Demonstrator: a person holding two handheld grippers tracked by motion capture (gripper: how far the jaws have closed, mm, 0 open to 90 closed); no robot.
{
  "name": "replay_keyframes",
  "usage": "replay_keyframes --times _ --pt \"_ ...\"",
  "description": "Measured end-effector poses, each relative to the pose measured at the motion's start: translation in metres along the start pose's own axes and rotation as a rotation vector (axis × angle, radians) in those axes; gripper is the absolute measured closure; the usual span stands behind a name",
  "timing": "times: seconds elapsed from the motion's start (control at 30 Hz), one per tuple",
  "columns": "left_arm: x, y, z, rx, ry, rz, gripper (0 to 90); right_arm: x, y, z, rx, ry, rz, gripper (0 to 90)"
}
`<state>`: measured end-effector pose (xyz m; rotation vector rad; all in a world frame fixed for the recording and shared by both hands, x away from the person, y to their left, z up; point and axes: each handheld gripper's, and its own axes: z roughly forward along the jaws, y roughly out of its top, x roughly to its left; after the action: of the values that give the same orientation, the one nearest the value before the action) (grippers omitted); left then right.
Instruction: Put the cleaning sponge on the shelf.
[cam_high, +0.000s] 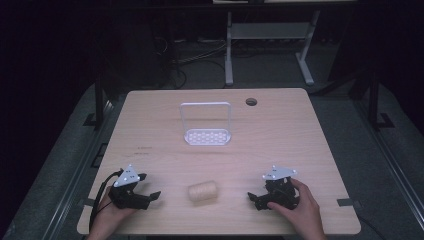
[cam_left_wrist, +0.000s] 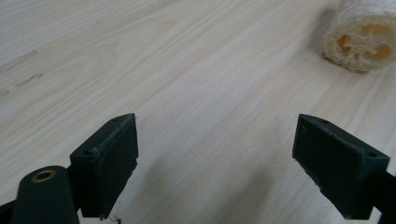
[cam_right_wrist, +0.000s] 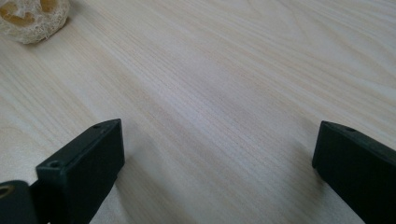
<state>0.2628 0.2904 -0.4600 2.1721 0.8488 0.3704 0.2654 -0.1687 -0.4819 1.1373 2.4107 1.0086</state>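
A: Left gripper (cam_high: 152, 195) sits lower left of the high view, jaws spread wide, nothing between them. Right gripper (cam_high: 252, 198) lower right, jaws likewise apart and empty. Both rest low on the worktop (cam_high: 310, 145).

B: Where's the loofah?

A: Loofah (cam_high: 203, 192) lies on its side at bottom centre, between the two grippers, touching neither. Left gripper view has it upper right (cam_left_wrist: 362, 39), porous end face toward the camera. Right gripper view has it in the upper left corner (cam_right_wrist: 32, 18).

B: So the reach hasn't started. Which one takes it?

A: Either could; both look about equally near. I'd pick one and keep the other parked clear.

B: Approach?

A: Centre the jaws on the round body, not the end faces. It's a cylinder, so it will likely roll if one jaw lands first. Come in low and square, close slowly. It looks soft and springy, so squeeze enough to bite without crushing.

B: Destination?

A: Probably the white rack (cam_high: 206, 125), upper centre, well beyond the loofah. Its upright frame stands at the back, so enter from the front.
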Motion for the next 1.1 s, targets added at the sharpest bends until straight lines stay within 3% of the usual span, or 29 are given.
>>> replay_keyframes --times 1.1 --pt "-0.034 0.023 0.008 -0.024 -0.128 0.112 14.0 -0.001 0.000 0.000 -0.003 -0.003 -0.003 1.8"
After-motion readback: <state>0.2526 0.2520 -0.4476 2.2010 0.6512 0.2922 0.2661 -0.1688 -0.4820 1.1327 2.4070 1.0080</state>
